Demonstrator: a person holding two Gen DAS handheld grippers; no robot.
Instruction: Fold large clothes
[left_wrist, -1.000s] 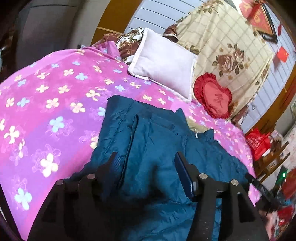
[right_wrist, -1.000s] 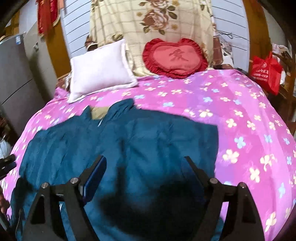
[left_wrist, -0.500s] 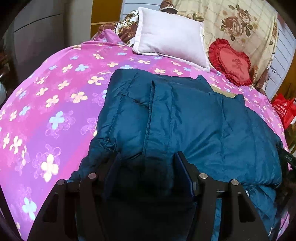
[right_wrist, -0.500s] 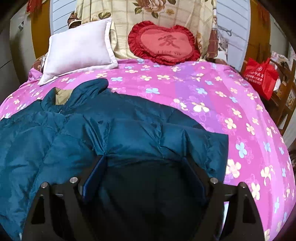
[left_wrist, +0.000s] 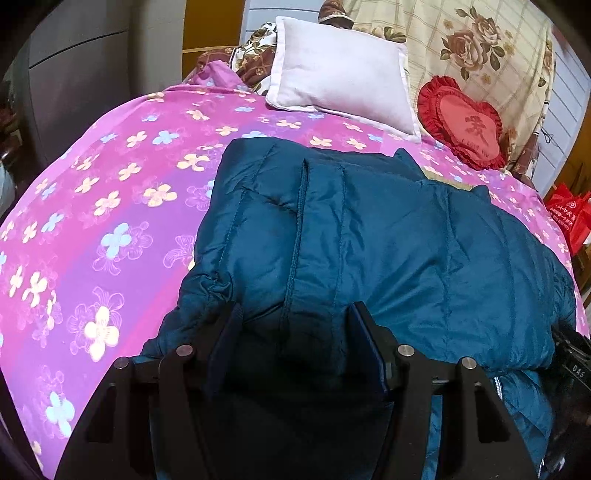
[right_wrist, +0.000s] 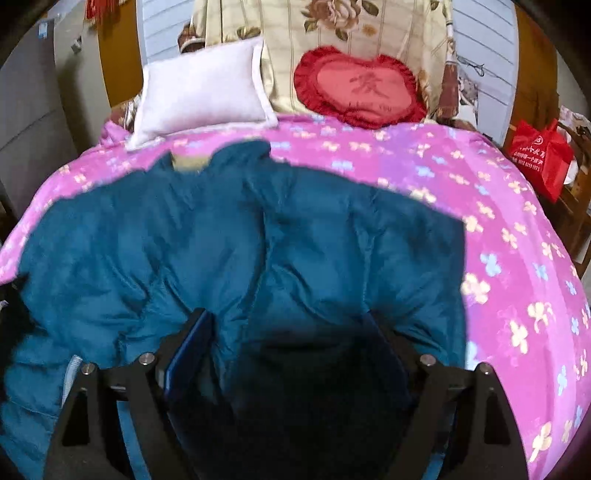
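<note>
Jacket (left_wrist: 369, 240) now nearer, folded; white pillow (left_wrist: 340, 70), heart cushion (left_wrist: 461, 122) behind.

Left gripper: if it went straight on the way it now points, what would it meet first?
Most likely the blue padded jacket lying on the pink flowered bedspread. Its fabric already fills the gap of the left gripper, though whether it touches the fingers is unclear.

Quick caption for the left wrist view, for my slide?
Left gripper over a blue jacket spread on a pink floral bedspread, fabric between its fingers.
</note>
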